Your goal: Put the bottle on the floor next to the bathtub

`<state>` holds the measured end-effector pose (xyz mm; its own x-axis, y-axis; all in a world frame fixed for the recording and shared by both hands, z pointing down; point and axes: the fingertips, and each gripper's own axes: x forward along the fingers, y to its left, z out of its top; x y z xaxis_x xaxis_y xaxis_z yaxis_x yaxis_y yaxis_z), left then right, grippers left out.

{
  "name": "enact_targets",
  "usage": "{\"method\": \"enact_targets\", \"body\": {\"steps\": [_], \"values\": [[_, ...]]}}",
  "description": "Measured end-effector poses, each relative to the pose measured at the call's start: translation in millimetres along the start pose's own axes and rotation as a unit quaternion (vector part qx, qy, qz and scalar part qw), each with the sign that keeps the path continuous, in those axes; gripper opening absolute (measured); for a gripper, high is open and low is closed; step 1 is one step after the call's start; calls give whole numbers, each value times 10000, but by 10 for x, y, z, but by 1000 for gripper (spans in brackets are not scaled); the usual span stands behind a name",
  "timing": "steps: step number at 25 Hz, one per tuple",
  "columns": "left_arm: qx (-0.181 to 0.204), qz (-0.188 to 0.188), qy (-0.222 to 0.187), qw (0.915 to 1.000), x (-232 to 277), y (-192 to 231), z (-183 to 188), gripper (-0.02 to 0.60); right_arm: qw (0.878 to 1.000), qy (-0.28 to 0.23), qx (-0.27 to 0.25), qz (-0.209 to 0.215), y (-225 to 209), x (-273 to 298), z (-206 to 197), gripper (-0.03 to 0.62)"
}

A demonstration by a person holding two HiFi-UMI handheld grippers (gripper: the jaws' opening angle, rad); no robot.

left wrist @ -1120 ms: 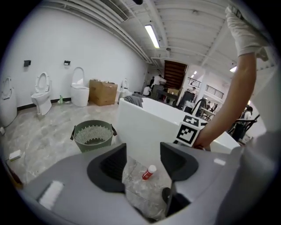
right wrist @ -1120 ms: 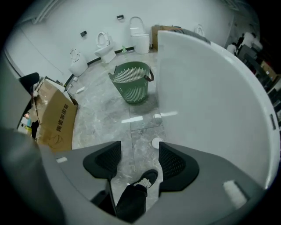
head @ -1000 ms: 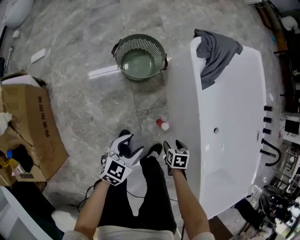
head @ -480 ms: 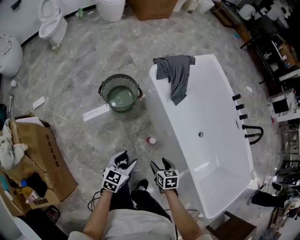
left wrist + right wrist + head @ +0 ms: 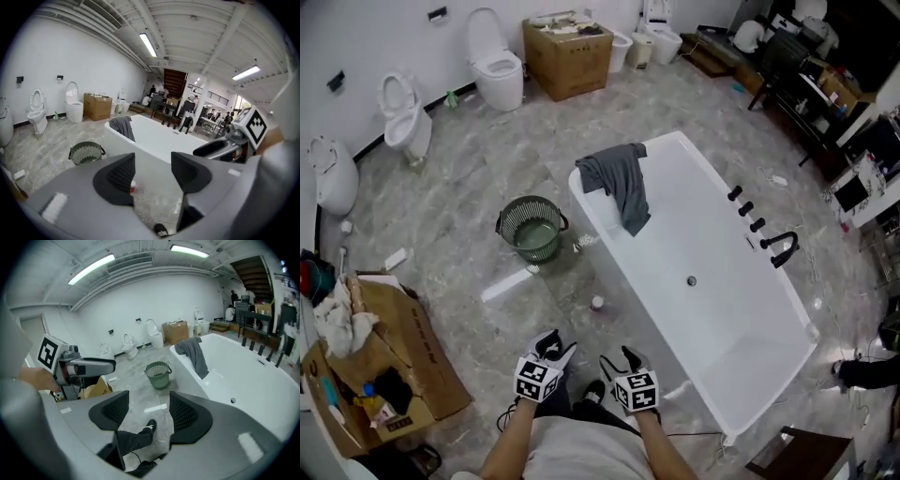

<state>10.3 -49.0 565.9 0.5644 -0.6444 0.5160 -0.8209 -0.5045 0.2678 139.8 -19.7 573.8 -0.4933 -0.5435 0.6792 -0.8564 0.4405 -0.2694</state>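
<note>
The bottle [image 5: 597, 304], small and white with a red cap, stands on the marble floor close to the white bathtub's [image 5: 602, 234] outer wall. In the left gripper view the bottle [image 5: 132, 186] shows far below, past the left pad. My left gripper [image 5: 553, 347] is open and holds nothing. My right gripper [image 5: 617, 360] beside it is open too. Both are held high above the floor, well back from the bottle. In the right gripper view only my leg and shoe [image 5: 149, 425] show between the pads.
A green slatted basket [image 5: 532, 228] stands left of the tub's head end. A grey towel [image 5: 619, 183] hangs over the tub rim. An open cardboard box [image 5: 408, 361] of clutter lies at the left. Toilets [image 5: 495, 64] and another box [image 5: 567, 52] line the far wall.
Both grippers have risen well above the floor and the head view has pulled up and back, taking in the whole room. The bottle stays on the floor by the tub.
</note>
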Motion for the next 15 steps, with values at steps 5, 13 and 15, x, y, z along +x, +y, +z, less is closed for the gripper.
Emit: {"method": "enact_targets", "body": {"steps": [5,13,15], "values": [[69,42,-76,9999,-200,-420,123,293,9981,-245,533,-172,-100,-398,-213,273],[243,-48,0,9997,-354,-677,-103,293,9989,-449,148,-33,113,-474,-225,273],[260,-50,-28,9996,-347,-669,-92,293,9987,-504,115,-4,164,-504,-219,273]]}}
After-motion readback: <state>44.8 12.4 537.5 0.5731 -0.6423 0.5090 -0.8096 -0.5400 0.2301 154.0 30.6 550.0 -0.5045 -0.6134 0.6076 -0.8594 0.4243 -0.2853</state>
